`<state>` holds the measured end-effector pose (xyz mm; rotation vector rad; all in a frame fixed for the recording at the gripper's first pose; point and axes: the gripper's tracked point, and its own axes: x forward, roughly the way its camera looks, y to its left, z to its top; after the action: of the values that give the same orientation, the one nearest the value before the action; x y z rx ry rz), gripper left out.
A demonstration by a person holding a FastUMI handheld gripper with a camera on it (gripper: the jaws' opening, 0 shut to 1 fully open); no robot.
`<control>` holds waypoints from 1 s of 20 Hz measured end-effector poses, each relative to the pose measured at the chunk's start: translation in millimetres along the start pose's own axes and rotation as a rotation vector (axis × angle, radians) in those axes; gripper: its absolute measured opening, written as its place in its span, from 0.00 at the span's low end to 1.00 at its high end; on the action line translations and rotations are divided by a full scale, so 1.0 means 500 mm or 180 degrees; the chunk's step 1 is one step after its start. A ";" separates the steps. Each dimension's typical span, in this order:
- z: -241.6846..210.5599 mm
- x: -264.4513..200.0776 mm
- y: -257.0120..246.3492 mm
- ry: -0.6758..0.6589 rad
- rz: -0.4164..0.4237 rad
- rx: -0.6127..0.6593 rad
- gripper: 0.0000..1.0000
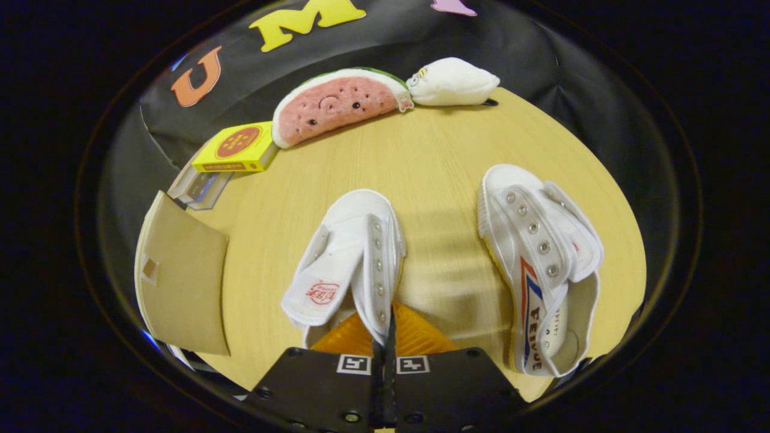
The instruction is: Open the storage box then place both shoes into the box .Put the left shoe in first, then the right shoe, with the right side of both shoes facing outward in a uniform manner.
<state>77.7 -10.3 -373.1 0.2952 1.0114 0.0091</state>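
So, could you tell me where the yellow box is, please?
In the gripper view, the yellow box lies far beyond the fingers, beside the watermelon toy, above the cardboard flap.

- White canvas shoe (352,258), tongue flopped open, lying on the worktop (433,162) with its eyelet edge pinched between the gripper (388,328) fingers.
- Second white shoe (538,264), red-and-blue stripe showing, lies on its side nearby.
- Brown box flap (180,276) lies open beside them.

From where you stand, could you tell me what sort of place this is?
Likely a staged tabletop booth: a wooden table against black cloth, holding plush toys and white shoes. The gripper is shut on the nearer shoe.
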 end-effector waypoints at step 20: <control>0.045 -0.332 0.551 -0.0396 0.0621 0.0608 0.00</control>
<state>43.1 224.9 -155.3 0.5618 0.8581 0.0703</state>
